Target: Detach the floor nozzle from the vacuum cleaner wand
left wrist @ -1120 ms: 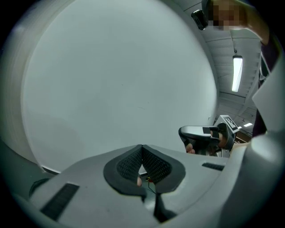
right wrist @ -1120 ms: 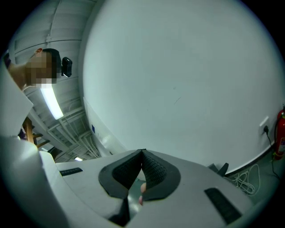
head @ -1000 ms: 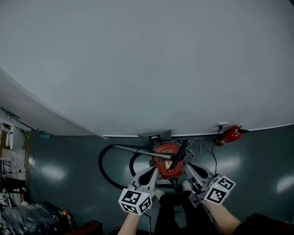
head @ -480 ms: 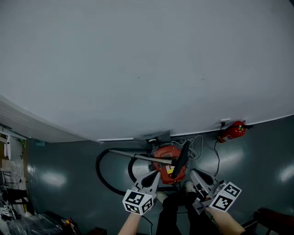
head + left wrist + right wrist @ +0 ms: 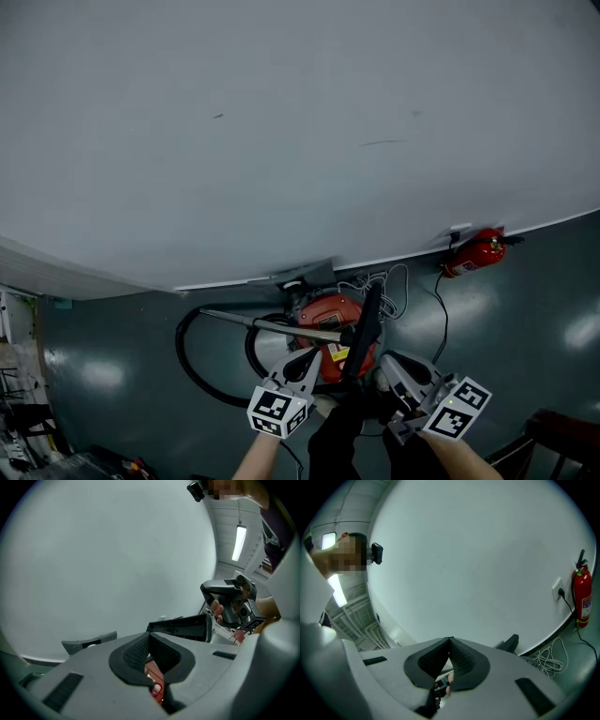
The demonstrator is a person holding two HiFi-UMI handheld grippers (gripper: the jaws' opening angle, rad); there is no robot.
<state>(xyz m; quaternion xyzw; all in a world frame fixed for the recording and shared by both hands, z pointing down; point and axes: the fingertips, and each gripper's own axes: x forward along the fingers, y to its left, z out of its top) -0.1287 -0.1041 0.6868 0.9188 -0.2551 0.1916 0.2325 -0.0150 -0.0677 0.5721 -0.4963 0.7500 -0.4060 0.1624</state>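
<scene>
- Since a second ago both hand-held grippers have sunk toward the vacuum, which now lies closer under their tips.
- A plain white wall (image 5: 281,141) meets a glossy dark grey-green floor (image 5: 112,370).
- A round red canister vacuum cleaner (image 5: 323,328) sits at the wall's foot, and its black hose (image 5: 187,361) loops left.
- A thin silver metal wand (image 5: 267,324) crosses the canister and meets the long black plastic floor nozzle (image 5: 367,323) at its right end.
- The left hand-held gripper (image 5: 307,358) is clenched and empty, near the wand.
- The right hand-held gripper (image 5: 386,363) is clenched and empty, beside the nozzle.
</scene>
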